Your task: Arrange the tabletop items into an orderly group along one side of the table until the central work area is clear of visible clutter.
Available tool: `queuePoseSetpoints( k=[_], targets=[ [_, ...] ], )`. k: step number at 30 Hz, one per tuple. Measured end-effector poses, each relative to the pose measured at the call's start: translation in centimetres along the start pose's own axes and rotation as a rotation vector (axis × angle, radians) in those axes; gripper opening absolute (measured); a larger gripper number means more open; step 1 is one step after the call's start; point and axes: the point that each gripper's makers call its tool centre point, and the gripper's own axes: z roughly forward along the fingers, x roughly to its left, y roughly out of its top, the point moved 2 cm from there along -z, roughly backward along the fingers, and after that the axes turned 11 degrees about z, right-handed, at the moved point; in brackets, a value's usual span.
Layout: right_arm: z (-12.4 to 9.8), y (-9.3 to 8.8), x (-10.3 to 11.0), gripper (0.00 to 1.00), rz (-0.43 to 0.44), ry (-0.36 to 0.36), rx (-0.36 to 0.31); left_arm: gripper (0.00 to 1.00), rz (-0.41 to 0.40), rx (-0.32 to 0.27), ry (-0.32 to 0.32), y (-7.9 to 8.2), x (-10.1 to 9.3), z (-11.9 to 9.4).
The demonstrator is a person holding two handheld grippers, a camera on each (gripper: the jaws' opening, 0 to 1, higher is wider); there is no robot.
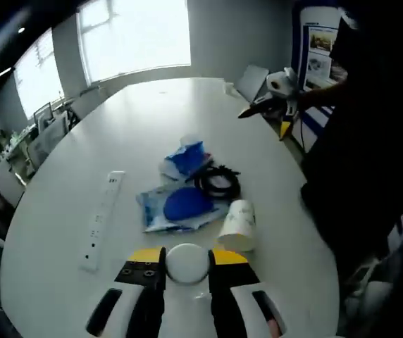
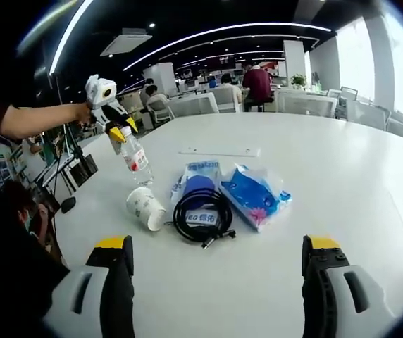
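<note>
- The white oval counter [image 2: 342, 162] carries a loose cluster of things near its middle; an office with chairs and seated people lies beyond it.
- The power strip [image 1: 101, 220] lies alone, well apart from the cluster, nearer the counter's far side in the right gripper view.
- Two blue-and-white plastic packets [image 2: 256, 195] lie side by side at the centre; their printing is too small to read.
- The coiled black cable [image 2: 203, 215] rests on one packet, over a label whose letters look like "eo" and no more can be made out.
- The paper cup [image 2: 147, 208] lies on its side just beside the cable, a faint print on its wall unreadable.
- The left tool [image 1: 186, 273] is clenched on the cap of a water bottle [image 2: 137, 158], which the right gripper view shows held up above the counter near the edge; its red-and-white label cannot be read.
- The right tool [image 2: 215, 264] stands released, jaws wide apart, low over the counter just short of the cluster.
- Likely risks: a bottle held only by its cap could swing or slip out; the tipped cup could roll if nudged; the cable could snag a packet and drag it when lifted.
</note>
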Motion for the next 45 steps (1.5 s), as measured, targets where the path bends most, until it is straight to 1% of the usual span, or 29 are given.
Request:
queuePoseSetpoints(
  k=[4,5,6,7,9,14,17,20,22,24,26,29,31,33,35,37,38,39,41,43,45],
  targets=[
    [0.1,-0.1,0.2,0.96,-0.002,0.004,0.005,0.2,0.037,0.028,-0.037,-0.4,-0.2,0.2],
    [0.1,-0.2,0.1,0.96,-0.003,0.003,0.008,0.2,0.05,0.045,-0.055,-0.8,-0.1,0.2],
    [0.1,-0.2,0.1,0.96,-0.006,0.004,0.011,0.2,0.056,0.052,-0.064,-0.9,-0.1,0.3],
    [0.1,-0.2,0.1,0.96,-0.007,0.003,0.012,0.2,0.047,0.041,-0.067,-0.9,0.1,0.4],
    [0.1,-0.2,0.1,0.96,-0.009,0.003,0.014,0.2,0.067,0.063,-0.085,-1.2,0.1,0.4],
    [0.1,-0.3,-0.1,0.95,-0.005,0.003,0.014,0.21,0.074,0.074,-0.089,-1.4,0.6,0.3],
    [0.1,-0.4,-0.2,0.95,0.0,0.001,0.013,0.22,0.101,0.079,-0.095,-0.9,0.3,0.4],
    [0.1,-0.4,-0.2,0.95,0.003,0.002,0.014,0.22,0.097,0.079,-0.102,-0.8,0.2,0.4],
    [0.2,-0.4,-0.1,0.95,0.0,0.003,0.013,0.22,0.114,0.087,-0.097,-1.0,0.4,0.3],
    [0.2,-0.2,-0.1,0.95,0.002,0.005,0.008,0.23,0.106,0.083,-0.099,-0.8,0.3,0.3],
    [0.2,-0.1,-0.1,0.95,0.002,0.007,0.004,0.26,0.08,0.067,-0.087,-0.7,0.7,0.1],
    [0.3,0.1,-0.1,0.95,0.0,0.01,0.0,0.31,0.034,0.031,-0.057,-0.3,1.1,-0.3],
    [0.4,0.3,0.0,0.95,-0.001,0.015,-0.005,0.35,-0.003,0.024,-0.041,-0.3,1.3,-0.6],
    [0.4,0.5,0.0,0.95,-0.002,0.019,-0.008,0.39,-0.03,0.007,-0.012,0.1,1.4,-1.0],
    [0.4,0.8,0.1,0.95,-0.003,0.024,-0.013,0.39,-0.077,-0.044,0.037,0.8,1.6,-1.4],
    [0.4,0.9,0.3,0.95,-0.007,0.026,-0.013,0.41,-0.152,-0.138,0.085,2.0,1.8,-2.0],
    [0.4,1.0,0.3,0.95,-0.009,0.026,-0.013,0.43,-0.181,-0.161,0.108,2.3,1.9,-2.3],
    [0.3,1.1,0.4,0.95,-0.011,0.026,-0.014,0.46,-0.191,-0.185,0.163,2.4,2.5,-2.9],
    [0.3,1.3,0.4,0.95,-0.011,0.026,-0.021,0.5,-0.21,-0.221,0.234,2.5,2.9,-3.7],
    [0.4,1.5,0.5,0.96,-0.012,0.032,-0.024,0.56,-0.249,-0.232,0.258,2.5,2.7,-4.2],
    [0.4,1.7,0.6,0.97,-0.013,0.036,-0.029,0.67,-0.292,-0.238,0.298,2.3,2.5,-4.5]
  ],
)
